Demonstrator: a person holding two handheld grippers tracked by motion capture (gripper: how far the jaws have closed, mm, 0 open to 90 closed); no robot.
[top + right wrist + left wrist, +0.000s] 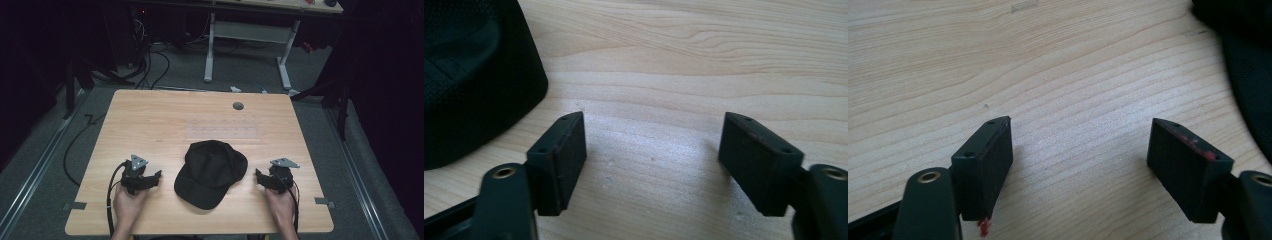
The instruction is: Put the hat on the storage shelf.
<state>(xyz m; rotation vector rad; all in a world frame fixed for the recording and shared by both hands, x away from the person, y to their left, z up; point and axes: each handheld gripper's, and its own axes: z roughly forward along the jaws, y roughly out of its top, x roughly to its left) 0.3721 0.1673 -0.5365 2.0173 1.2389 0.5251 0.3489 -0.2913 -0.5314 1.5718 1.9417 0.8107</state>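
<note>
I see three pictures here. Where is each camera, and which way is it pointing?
High view: above the person's side, looking forward and down on the table; both hands, left gripper and right gripper show.
Left gripper view: rides that gripper, looking along its open fingers at the wood.
Right gripper view: the same, over its own fingers.
All share the black cap.

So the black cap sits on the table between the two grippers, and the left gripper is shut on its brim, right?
Not quite. The cap does sit on the table between the grippers, but the left gripper is open with only bare wood between its jaws, as the left gripper view shows. The right gripper is open too.
</note>
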